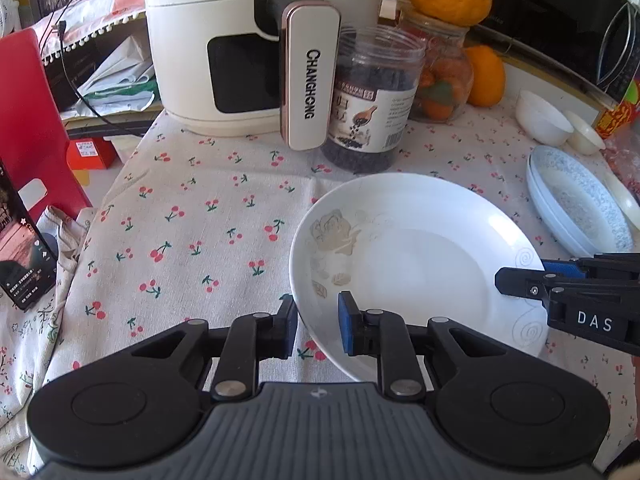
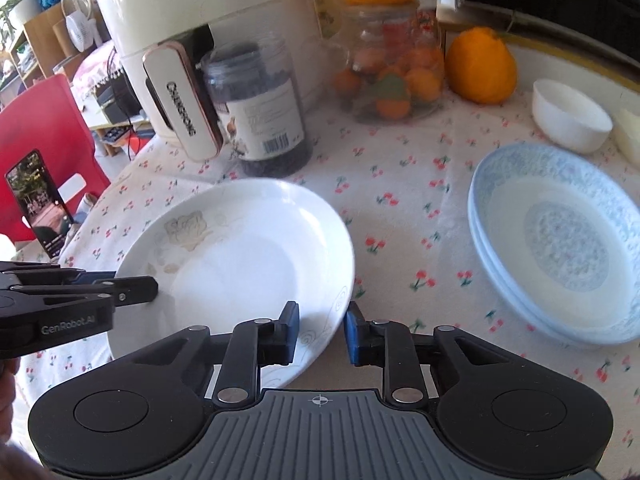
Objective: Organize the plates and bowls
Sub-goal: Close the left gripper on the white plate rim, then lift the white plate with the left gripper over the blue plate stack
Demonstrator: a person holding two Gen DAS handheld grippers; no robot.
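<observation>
A table with a cherry cloth fills both views. The white plate sits mid-frame. The left gripper pinches its near-left rim; the right gripper pinches its right rim. An air fryer stands at the top, a red chair far left.

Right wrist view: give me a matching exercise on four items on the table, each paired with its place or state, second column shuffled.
Things:
A. white floral plate
B. blue-patterned plates
C. small white bowl
D. dark-filled jar

Places or states:
1. stacked as a pair, right of the other plate
2. rim between the left tongs and the right tongs
3. right beside the air fryer handle
4. behind the stack, near the loose orange

Pairs: A-2, B-1, C-4, D-3
</observation>
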